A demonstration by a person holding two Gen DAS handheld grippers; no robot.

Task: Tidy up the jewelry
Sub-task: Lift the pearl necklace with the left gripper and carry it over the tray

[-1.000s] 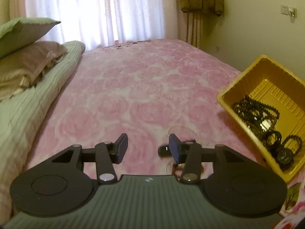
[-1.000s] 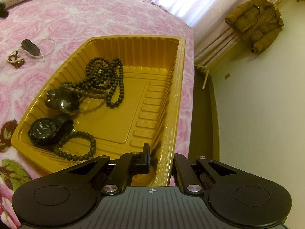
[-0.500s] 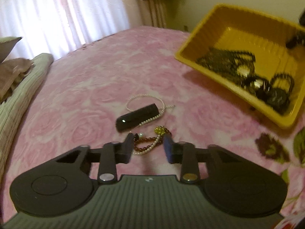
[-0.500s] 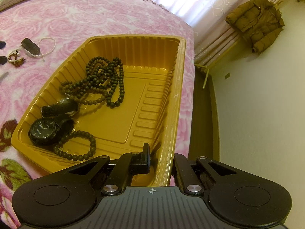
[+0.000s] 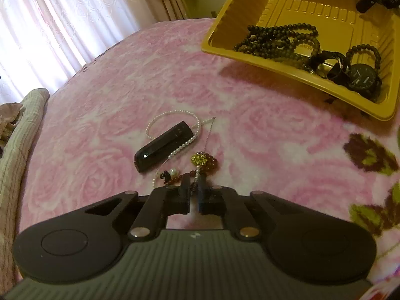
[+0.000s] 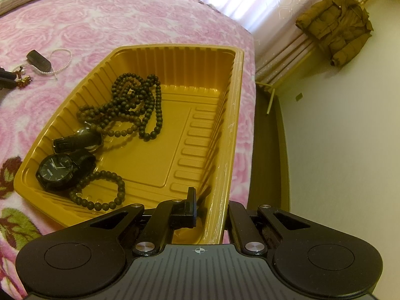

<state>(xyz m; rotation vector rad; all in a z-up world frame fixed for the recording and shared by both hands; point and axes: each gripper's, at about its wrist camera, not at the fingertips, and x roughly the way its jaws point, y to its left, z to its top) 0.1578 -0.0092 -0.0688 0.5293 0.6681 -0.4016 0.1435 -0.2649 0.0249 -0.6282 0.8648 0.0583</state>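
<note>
Moved: left gripper (image 5: 193, 186) lowered toward blanket, jaws just closing, now clenched on red bead bracelet (image 5: 200, 168), lower centre.
Blanket (image 5: 105, 115): pink roses, filling frame.
Tray (image 6: 175, 65): yellow, centre; holds dark bead strands (image 6: 132, 105), black watch (image 6: 56, 171).
Right gripper (image 6: 210, 207): clamped on tray rim, bottom centre.
Pearl strand (image 5: 172, 125): under black oblong piece (image 5: 163, 146), mid-frame.

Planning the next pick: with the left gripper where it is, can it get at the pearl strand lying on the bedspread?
Probably yes, after letting go. The left gripper is shut on the red bead bracelet; the pearl strand lies just beyond, draped around a black bar, otherwise unobstructed.
</note>
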